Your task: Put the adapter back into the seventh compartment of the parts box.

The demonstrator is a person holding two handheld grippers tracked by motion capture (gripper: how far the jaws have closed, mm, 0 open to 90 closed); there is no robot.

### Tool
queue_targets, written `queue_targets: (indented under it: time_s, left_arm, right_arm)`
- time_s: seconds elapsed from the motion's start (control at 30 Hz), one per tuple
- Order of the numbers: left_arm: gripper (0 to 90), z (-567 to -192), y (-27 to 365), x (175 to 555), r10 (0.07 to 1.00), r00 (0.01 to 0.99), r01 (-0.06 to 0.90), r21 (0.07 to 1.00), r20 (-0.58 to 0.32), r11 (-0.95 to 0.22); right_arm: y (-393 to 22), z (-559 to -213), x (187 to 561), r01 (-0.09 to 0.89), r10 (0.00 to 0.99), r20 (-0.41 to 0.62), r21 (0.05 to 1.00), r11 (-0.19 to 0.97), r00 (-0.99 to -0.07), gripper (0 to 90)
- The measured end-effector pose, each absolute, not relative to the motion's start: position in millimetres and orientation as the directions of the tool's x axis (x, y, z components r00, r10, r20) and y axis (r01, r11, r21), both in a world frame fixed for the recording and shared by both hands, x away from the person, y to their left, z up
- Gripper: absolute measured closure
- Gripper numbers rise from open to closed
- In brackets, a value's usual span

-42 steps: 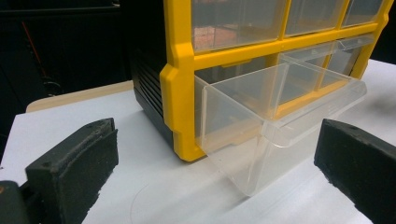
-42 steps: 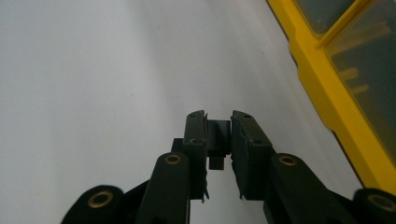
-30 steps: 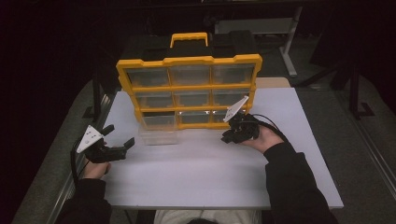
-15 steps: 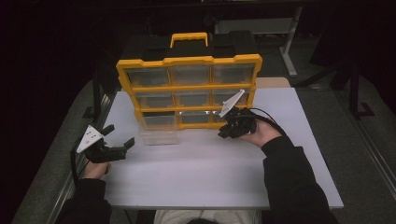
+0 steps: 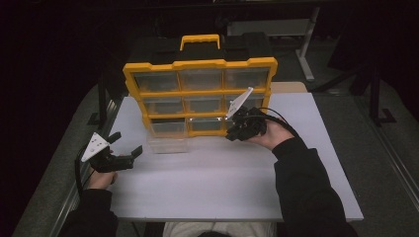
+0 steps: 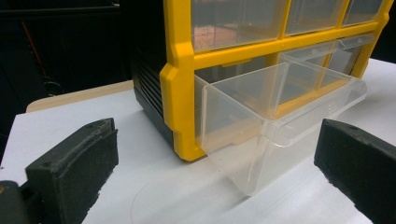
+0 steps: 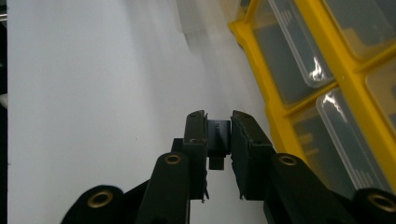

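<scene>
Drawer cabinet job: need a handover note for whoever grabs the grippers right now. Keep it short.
Right gripper: shut on a small black part, held beside the lower right drawers of the yellow drawer cabinet.
Left gripper: open, holds nothing, low over the white table left of the cabinet, aimed at the clear drawer.
Things: that bottom left drawer is pulled out and looks empty; the other drawers sit closed.
Done: drawer opened, part picked up.
Left, probably: put the part in a drawer and push the open one shut. Which drawer it belongs in cannot be told.
</scene>
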State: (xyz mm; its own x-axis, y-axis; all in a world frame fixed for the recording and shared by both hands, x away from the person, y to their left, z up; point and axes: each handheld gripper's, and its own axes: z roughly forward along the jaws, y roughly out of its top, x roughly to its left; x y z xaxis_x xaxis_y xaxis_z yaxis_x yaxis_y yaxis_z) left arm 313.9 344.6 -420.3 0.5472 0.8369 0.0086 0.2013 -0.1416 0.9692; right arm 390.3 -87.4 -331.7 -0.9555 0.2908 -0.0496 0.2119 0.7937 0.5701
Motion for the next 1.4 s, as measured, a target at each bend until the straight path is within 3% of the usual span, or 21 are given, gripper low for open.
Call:
queue_targets:
  time_s: [1.4]
  left_arm:
    - [0.0, -421, 344, 314, 0.835, 0.55, 0.199, 0.969, 0.015, -0.149]
  right_arm:
    - [-29, -294, 404, 0.123, 0.209, -0.086, 0.573, 0.81, -0.974, 75.0]
